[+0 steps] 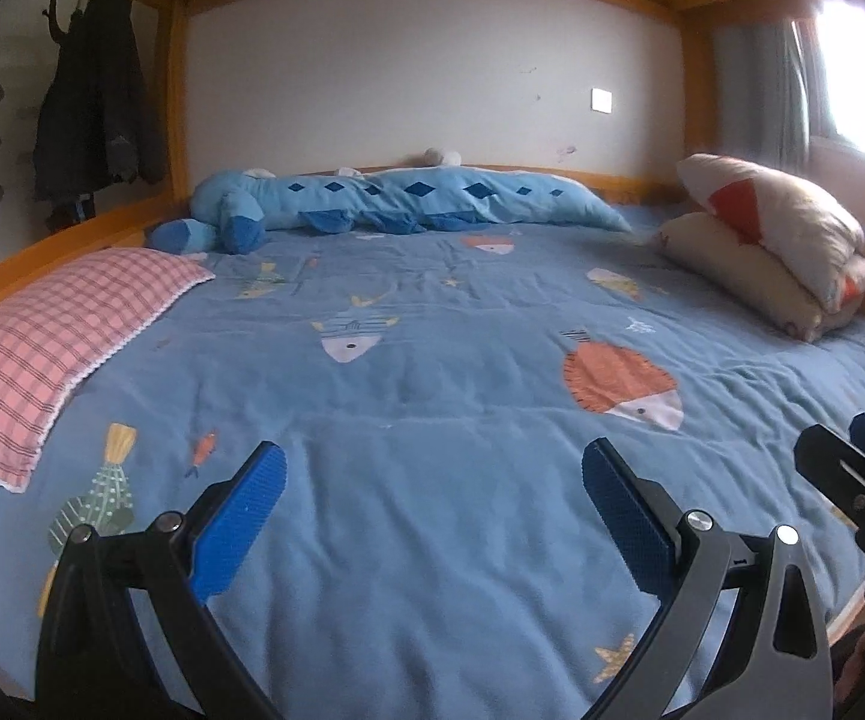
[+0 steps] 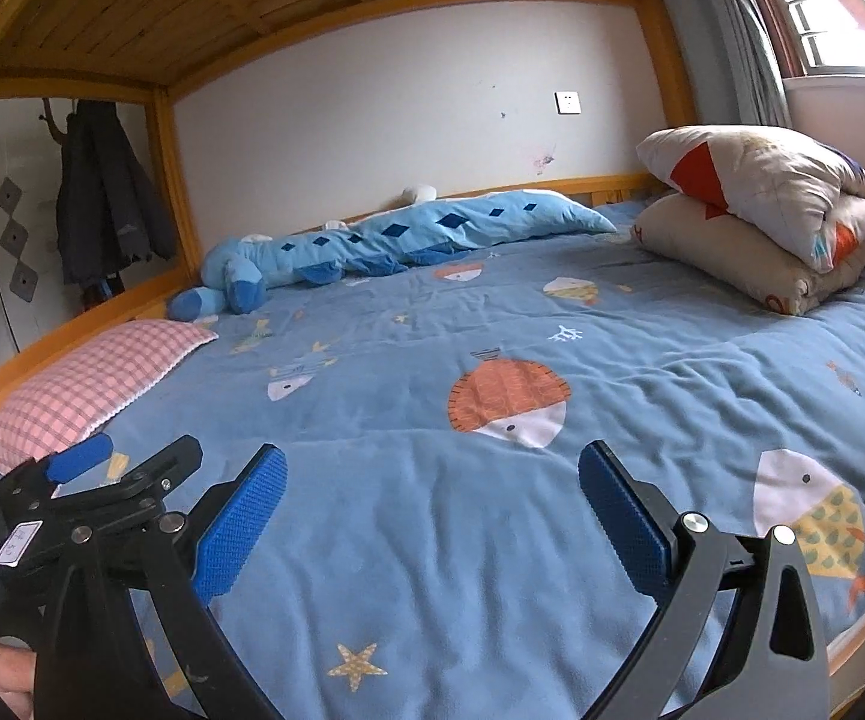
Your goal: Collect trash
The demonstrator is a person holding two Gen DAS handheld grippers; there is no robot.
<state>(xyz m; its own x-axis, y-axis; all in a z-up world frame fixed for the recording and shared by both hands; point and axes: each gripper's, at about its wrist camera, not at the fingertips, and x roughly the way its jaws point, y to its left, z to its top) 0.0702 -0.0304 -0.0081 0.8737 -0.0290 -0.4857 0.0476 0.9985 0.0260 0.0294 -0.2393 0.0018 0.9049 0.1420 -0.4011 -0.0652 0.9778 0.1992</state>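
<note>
No trash shows on the bed in either view. My left gripper [image 1: 432,468] is open and empty, held over the near part of a blue quilt [image 1: 432,372] printed with fish. My right gripper [image 2: 432,468] is also open and empty over the same quilt [image 2: 492,540]. The right gripper's fingers [image 1: 852,468] show at the right edge of the left wrist view, and the left gripper's fingers [image 2: 78,459] at the left edge of the right wrist view. The two grippers are side by side.
A pink checked pillow [image 1: 54,348] lies at the left. A long blue plush toy [image 1: 372,204] lies along the far wall. A folded duvet [image 1: 780,246] sits at the right. Wooden bunk slats [image 2: 252,6] are overhead. Dark coats [image 1: 96,102] hang beyond the frame.
</note>
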